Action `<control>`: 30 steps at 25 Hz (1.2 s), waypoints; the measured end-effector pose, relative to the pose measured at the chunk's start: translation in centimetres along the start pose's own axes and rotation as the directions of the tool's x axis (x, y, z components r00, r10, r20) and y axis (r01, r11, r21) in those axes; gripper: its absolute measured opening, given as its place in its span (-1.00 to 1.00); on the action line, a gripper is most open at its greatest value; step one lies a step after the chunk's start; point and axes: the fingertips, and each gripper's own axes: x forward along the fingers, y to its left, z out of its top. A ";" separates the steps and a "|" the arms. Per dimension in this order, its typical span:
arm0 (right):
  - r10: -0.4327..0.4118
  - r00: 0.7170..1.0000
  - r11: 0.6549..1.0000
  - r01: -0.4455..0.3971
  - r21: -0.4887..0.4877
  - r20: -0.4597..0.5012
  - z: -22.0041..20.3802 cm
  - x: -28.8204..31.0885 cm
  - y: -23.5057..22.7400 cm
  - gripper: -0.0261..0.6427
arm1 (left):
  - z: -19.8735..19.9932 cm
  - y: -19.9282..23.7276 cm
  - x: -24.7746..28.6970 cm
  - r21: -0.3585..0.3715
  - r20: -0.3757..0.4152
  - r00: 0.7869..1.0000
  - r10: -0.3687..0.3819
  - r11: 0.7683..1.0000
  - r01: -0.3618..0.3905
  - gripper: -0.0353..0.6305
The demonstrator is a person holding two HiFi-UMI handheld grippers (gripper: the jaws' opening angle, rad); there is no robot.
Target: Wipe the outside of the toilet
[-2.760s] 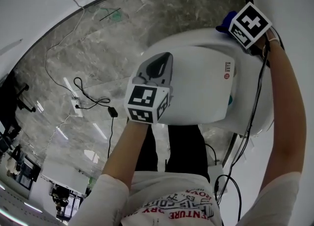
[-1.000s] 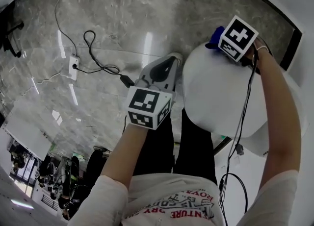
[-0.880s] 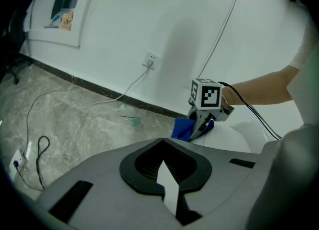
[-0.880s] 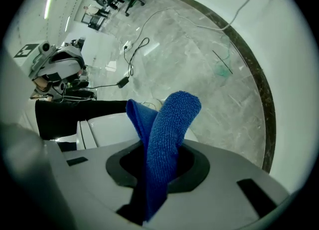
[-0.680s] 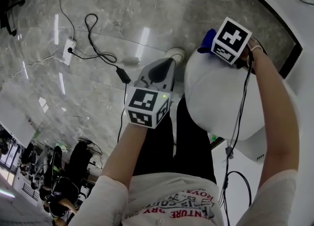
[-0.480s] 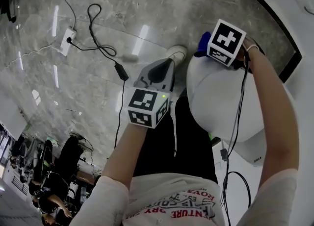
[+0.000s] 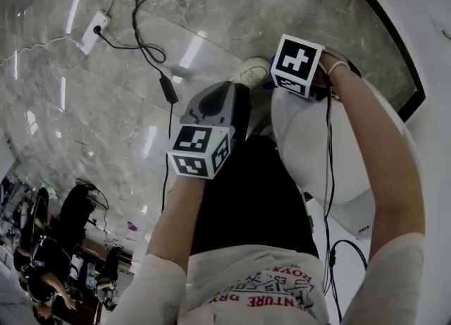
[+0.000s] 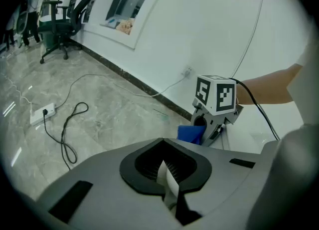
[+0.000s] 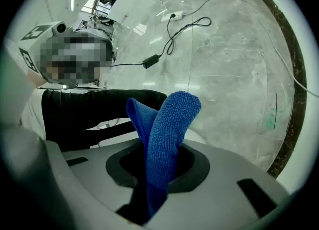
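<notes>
1. The right claw (image 9: pixel 155 189) is clamped on a blue cloth (image 9: pixel 169 124), and the cloth's folded end sticks out past the jaws.
2. The white toilet (image 7: pixel 317 154) lies just under and behind this claw, with the cloth at the bowl's front edge.
3. The left claw (image 8: pixel 168 186) has its jaws together with nothing between them. It is beside the right claw, off the toilet.
4. The marble floor (image 7: pixel 106 105) and a black cable (image 7: pixel 151 6) lie beyond both.
</notes>
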 end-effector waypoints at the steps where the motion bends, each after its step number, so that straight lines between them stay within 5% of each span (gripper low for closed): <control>1: 0.001 1.000 1.000 -0.001 0.003 0.008 0.4 0.1 0.3 -0.67 | -0.3 0.4 -0.2 -0.003 0.000 1.000 0.010 1.000 -0.010 -0.88; 7: -0.029 0.962 0.990 -0.009 0.139 0.270 2.7 -4.0 0.6 -0.67 | 0.7 0.7 -0.6 0.012 -0.009 0.999 0.035 0.999 -0.035 -0.88; 14: -0.160 0.846 0.949 -0.010 0.314 0.508 -1.6 -12.5 -2.5 -0.67 | 8.2 -6.1 3.0 0.132 -0.025 0.998 -0.052 0.990 0.055 -0.88; 18: -0.257 0.758 0.875 -0.081 0.478 0.600 -6.8 -16.1 -4.4 -0.67 | 12.3 -11.6 5.6 0.213 -0.072 0.990 -0.122 0.968 0.134 -0.88; 23: -0.386 0.634 0.738 -0.223 0.637 0.670 -14.3 -19.0 -4.2 -0.67 | 15.2 -19.1 8.1 0.329 -0.183 0.963 -0.200 0.910 0.251 -0.88; 26: -0.449 0.593 0.668 -0.273 0.692 0.668 -19.0 -19.7 -3.8 -0.67 | 16.1 -24.1 9.4 0.384 -0.250 0.938 -0.239 0.865 0.323 -0.88; 30: -0.568 0.494 0.537 -0.384 0.751 0.658 -24.2 -18.9 -2.1 -0.67 | 15.1 -29.5 10.8 0.487 -0.361 0.891 -0.274 0.759 0.431 -0.88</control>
